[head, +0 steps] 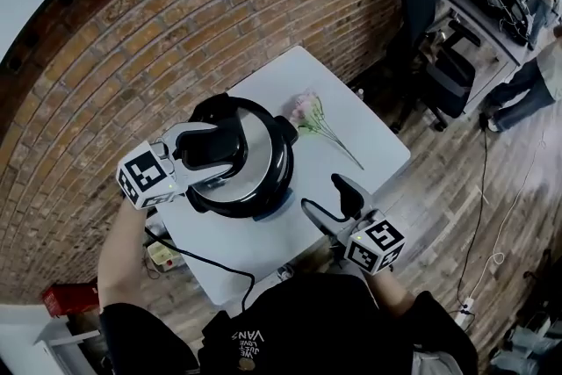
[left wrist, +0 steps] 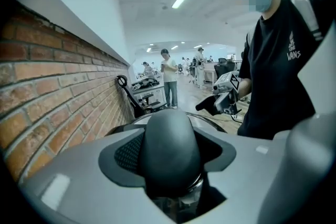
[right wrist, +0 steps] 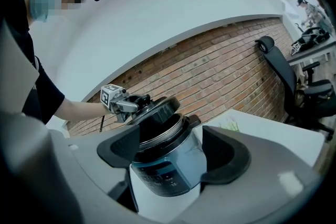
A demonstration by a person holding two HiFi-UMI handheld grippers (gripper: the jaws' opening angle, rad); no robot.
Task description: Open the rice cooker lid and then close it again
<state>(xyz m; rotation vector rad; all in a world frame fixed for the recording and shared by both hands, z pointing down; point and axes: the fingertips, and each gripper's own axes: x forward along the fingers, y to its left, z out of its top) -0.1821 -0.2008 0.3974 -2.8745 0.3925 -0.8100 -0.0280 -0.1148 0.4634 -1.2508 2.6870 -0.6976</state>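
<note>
Rice cooker (right wrist: 168, 173) upright on white table (head: 272, 246), black lid (right wrist: 157, 107) tilted (one edge raised).

Flowers (head: 309, 113) right of cooker (head: 283, 182); on table (head: 373, 155)

Pink flowers (head: 309, 114) lie on the white table (head: 373, 155) beside a brick wall (head: 176, 31), office chair (head: 428, 22) nearby.

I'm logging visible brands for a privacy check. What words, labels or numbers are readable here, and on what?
"VANS": white print on the person's black T-shirt.
Smaller print beside it, seen in the head view: too blurred to read.
Markings on the rice cooker control panel: too small to read.
The marker cubes: square patterns only, no words.
</note>
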